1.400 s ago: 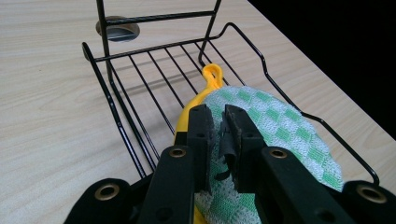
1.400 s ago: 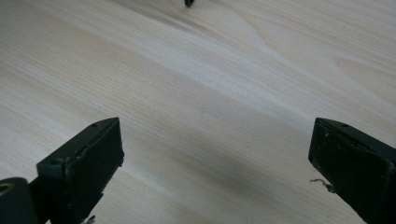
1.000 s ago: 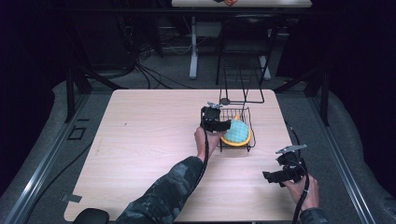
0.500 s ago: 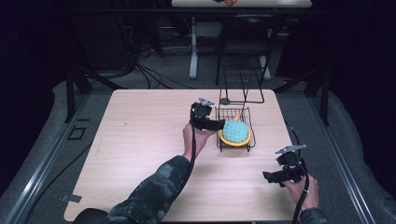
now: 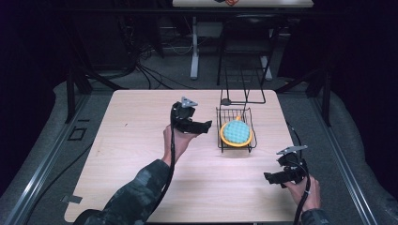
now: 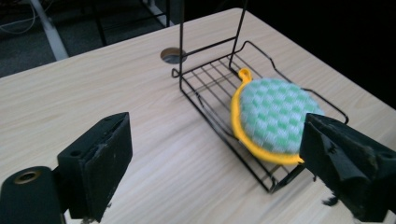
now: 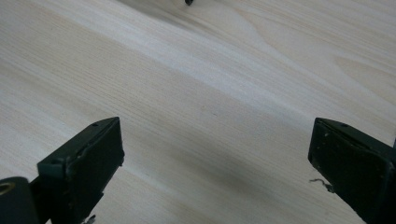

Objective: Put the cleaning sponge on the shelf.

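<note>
A round pad (image 5: pixel 237 132) with green-and-white checks and an orange rim lies flat in a black wire rack (image 5: pixel 219 126) right of the table's middle. My left gripper (image 5: pixel 206 125) hovers just left of the rack, apart from it. Its jaws have just been opening and stand open with nothing between them. In the left gripper view the pad (image 6: pixel 275 114) rests in the rack (image 6: pixel 205 84) ahead of the left gripper (image 6: pixel 217 140), partly behind the right jaw. My right gripper (image 5: pixel 270 177) sits low near the table's front right, open over bare wood (image 7: pixel 215 144).
The rack's tall wire back frame (image 5: pixel 244 84) rises at its far side. A round cable hole (image 5: pixel 225 101) lies in the tabletop beside it. The light wooden table (image 5: pixel 141 154) has wide bare room at the left. Cables and table legs are on the floor beyond.
My left gripper has drawn back leftward from over the pad and risen, its jaws spreading. The pad stays in the rack. The right gripper has kept still.
</note>
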{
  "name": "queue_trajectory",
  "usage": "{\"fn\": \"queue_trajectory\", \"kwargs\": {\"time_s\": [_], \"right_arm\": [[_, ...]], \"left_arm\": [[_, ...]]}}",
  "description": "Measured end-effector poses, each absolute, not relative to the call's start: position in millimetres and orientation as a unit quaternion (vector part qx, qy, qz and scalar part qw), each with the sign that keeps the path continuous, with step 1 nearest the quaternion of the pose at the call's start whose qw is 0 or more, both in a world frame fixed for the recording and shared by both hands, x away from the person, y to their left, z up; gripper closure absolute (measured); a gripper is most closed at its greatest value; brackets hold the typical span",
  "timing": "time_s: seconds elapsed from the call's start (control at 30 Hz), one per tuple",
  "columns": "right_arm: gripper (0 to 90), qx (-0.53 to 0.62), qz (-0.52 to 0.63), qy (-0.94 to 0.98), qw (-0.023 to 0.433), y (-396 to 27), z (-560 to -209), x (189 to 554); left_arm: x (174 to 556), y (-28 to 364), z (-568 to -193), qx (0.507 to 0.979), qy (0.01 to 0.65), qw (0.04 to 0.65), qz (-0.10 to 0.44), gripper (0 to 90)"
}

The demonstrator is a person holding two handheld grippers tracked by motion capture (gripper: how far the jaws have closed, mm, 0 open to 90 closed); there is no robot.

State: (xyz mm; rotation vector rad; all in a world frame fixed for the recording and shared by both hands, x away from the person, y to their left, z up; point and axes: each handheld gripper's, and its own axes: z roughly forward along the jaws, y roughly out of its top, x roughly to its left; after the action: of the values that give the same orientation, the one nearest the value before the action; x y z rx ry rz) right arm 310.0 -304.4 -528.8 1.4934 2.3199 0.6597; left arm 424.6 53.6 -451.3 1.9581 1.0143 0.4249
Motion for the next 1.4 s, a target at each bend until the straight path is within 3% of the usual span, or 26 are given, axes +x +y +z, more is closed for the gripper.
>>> {"fn": "queue_trajectory", "kwargs": {"time_s": [0.43,1.4], "right_arm": [[2.9,0.522,0.225,0.809,0.151,-303.9,-529.6,309.9],[3.2,0.517,0.220,0.813,0.152,-301.4,-532.2,310.5]], "left_arm": [[398.1,113.1,-451.4,0.796,0.419,0.398,0.181,0.3],[343.1,227.0,-516.1,0.781,0.509,0.319,0.168,0.0]]}}
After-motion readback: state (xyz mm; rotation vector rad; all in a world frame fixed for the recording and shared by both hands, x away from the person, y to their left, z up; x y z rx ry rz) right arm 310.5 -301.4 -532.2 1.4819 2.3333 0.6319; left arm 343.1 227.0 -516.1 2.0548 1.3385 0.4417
